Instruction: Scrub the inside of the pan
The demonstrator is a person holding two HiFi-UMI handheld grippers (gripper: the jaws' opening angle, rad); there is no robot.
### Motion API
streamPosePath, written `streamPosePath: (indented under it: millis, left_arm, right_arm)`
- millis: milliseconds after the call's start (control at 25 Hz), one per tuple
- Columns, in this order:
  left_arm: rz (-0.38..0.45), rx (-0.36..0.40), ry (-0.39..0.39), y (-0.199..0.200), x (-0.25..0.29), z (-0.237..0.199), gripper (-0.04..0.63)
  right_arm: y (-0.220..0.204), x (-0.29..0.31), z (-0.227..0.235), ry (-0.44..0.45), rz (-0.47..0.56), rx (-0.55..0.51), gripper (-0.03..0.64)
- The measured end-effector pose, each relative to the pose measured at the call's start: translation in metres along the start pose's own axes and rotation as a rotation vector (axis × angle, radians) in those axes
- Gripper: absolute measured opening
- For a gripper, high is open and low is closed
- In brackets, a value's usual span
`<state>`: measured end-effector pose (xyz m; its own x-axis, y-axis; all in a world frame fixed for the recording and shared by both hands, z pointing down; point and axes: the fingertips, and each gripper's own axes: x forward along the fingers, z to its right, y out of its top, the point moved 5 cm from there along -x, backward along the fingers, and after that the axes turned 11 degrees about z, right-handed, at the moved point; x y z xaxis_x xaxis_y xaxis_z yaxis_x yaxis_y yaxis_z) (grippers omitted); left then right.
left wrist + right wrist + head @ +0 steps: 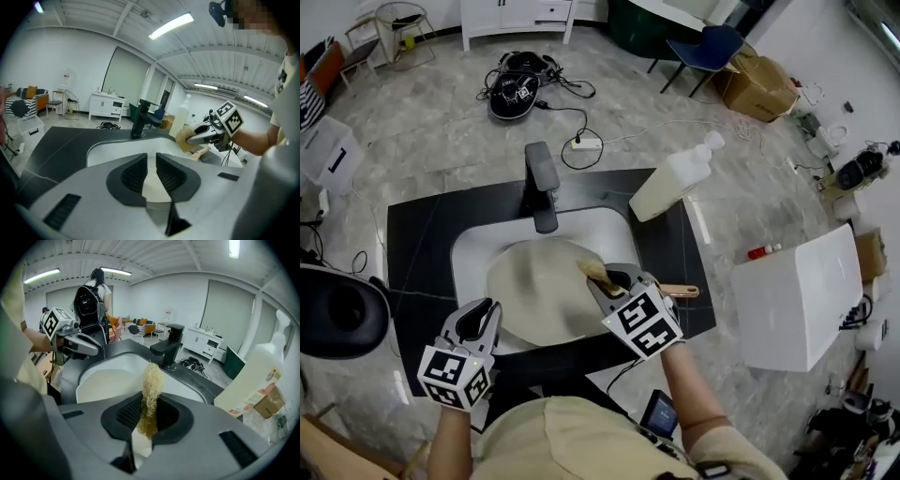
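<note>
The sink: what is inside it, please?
A cream pan lies in the sink; the right gripper holding a scrubber covers part of it. The sink bottom under the pan is hidden.

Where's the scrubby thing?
In the head view, right of centre: the loofah scrubber is pinched in the right gripper, by the pan's right edge.

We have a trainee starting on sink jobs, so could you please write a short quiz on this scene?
1. True or false: the left gripper holds a sponge.
2. What does the right gripper hold? A a scrubber; B a spoon; C nothing.
3. Fill in: the pan lies in the ____.
Key: 1 false, its jaws are slightly apart with nothing between them; 2 A; 3 sink.
</note>
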<state>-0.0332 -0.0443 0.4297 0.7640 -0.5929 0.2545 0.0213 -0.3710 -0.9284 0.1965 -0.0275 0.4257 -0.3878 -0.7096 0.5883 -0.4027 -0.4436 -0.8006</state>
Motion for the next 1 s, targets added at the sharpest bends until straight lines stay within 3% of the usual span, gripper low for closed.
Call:
streamPosePath:
  millis: [480, 720, 1000]
  left_arm:
    - [-0.086, -0.006, 0.101, -0.019, 0.006, -0.014, 0.1]
    - [-0.126, -0.021, 0.11, -0.023, 0.013, -0.023, 0.101]
    - [-0.168, -0.054, 0.085, -0.026, 0.012, -0.034, 0.121]
  right_arm:
    - [-0.006, 0.091, -0.022, 0.192, -0.147, -0.085, 0.061]
    - [-0.014, 0.141, -0.023, 0.166, -0.241, -0.051, 0.061]
    - [-0.046, 0.18, -0.009, 0.067, -0.381, 0.017, 0.064]
